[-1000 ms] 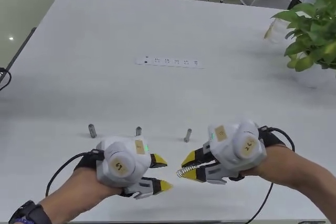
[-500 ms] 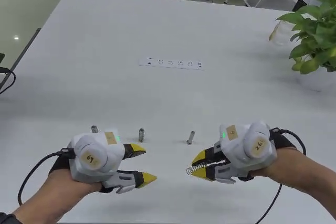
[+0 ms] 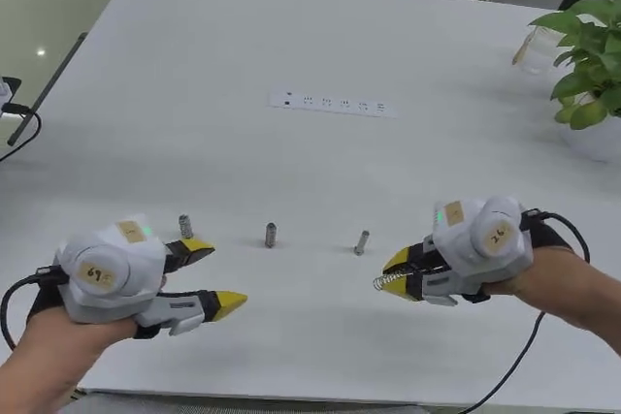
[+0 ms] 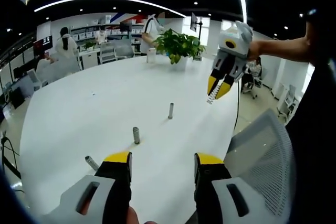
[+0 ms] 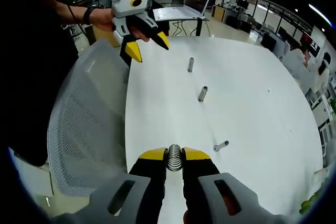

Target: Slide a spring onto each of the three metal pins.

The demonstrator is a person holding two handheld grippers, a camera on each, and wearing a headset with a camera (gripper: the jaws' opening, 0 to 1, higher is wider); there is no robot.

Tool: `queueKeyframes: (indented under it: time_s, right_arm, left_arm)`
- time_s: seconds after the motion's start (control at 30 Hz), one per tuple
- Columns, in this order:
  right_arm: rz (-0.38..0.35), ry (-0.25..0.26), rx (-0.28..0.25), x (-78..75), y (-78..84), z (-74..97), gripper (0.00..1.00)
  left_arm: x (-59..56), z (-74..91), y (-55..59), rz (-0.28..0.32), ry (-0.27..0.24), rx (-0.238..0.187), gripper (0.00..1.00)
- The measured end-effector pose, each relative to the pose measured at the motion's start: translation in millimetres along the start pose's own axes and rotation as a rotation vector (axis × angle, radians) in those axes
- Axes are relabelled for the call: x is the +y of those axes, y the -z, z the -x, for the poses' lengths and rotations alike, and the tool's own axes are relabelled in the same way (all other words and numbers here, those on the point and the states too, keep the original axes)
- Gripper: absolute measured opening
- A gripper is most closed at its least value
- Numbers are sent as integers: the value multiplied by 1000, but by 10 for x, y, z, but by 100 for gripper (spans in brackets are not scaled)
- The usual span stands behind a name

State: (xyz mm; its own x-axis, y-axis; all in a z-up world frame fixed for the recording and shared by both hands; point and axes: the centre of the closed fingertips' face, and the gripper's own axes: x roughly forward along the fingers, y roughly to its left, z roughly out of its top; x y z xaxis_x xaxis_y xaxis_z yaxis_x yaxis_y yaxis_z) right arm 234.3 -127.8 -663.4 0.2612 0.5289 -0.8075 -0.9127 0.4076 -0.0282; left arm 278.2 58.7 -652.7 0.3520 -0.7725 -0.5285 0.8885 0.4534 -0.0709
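Whereas both sat close before, head view has the left gripper (image 3: 218,275) swung left, jaws wide, the right gripper (image 3: 393,275) pinching the spring (image 3: 386,282) near the rightmost pin (image 3: 362,241). Left gripper view: jaws gaping. Right gripper view: spring (image 5: 174,157) between the tips.

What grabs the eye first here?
The right hand-held gripper, low on the right of the head view, is shut on a small coil spring that sticks out past its yellow tips. The left hand-held gripper hangs open at lower left, holding nothing. Between them, three short metal pins stand in a row on the white table, with a leafy plant at its far right corner.
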Motion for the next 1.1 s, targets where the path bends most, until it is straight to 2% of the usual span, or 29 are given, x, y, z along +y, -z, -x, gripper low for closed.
queueKeyframes:
  time_s: [0.3, 0.53, 0.7, 1.1]
  right_arm:
    - [-19, 17, 15, -187, 49, 7, 9]
    - [-27, 25, 32, -326, 75, -13, 9]
    - [-29, 31, 36, -430, 67, -37, 9]
    - [-34, 38, 69, -635, 74, -158, 9]
  left_arm:
    - [215, 221, 44, 46, -83, -14, 46]
    - [323, 370, 87, 71, -129, -20, 49]
    - [366, 451, 123, 89, -153, -25, 52]
    - [417, 519, 182, 125, -179, -33, 57]
